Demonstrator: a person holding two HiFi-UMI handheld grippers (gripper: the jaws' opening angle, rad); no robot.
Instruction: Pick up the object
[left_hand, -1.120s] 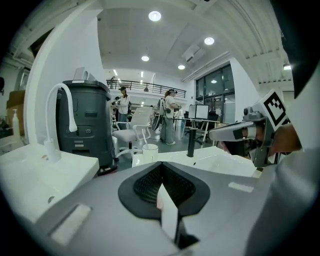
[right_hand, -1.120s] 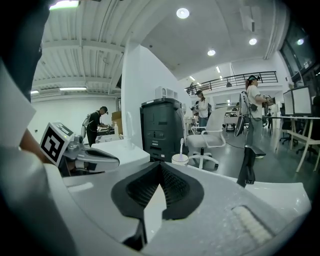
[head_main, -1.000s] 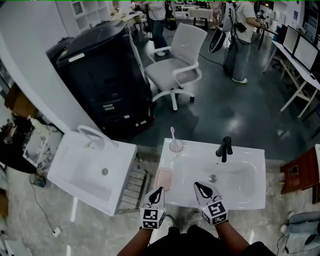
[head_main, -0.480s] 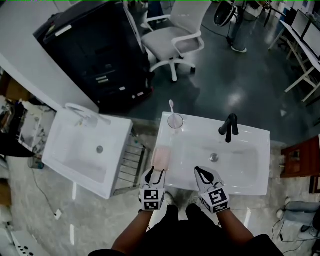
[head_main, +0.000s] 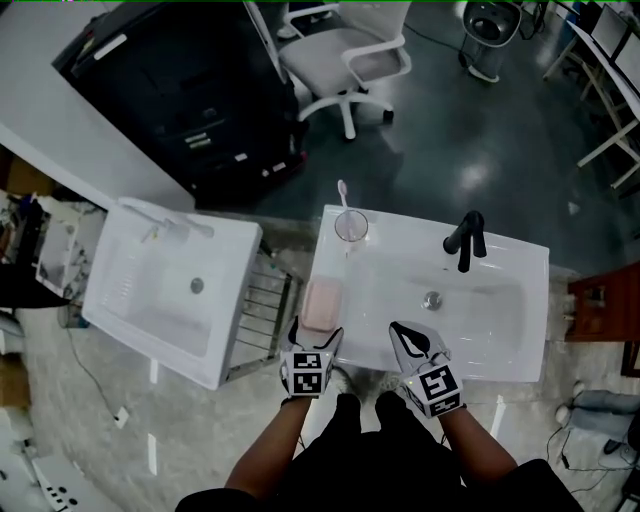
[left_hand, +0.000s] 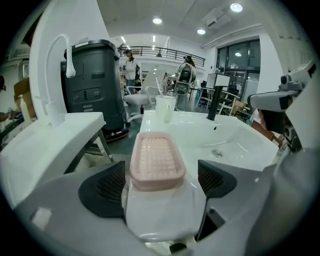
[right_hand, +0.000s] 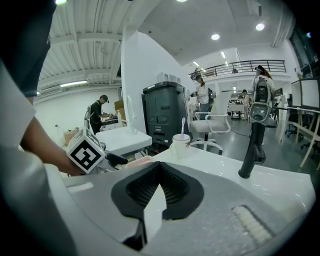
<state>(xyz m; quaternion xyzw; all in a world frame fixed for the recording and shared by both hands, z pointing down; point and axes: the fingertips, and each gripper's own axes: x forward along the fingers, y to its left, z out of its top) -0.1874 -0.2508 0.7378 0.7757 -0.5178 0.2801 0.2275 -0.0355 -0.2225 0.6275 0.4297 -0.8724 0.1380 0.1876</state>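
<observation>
Far left, a spare white washbasin on a frame; not my concern. The pink soap dish sits on the left rim of the sink right in front of me, lengthwise along the edge. My left gripper has its jaws opening, one on each side of the dish's near end, with a gap on both sides and nothing pressing yet.

I'd guess it's light, stiff plastic: ribbed top, smooth rounded walls. On that glossy ceramic it could skate away if I nudge one side first, so I'd pinch squarely across the two long walls, low down, and not too hard.

Farther back on the rim stands a cup with a toothbrush, well clear. My right gripper hovers over the front edge of the basin with its jaws closed and empty. Black faucet at the far right. Beyond lie a dark polished floor and an office chair.
</observation>
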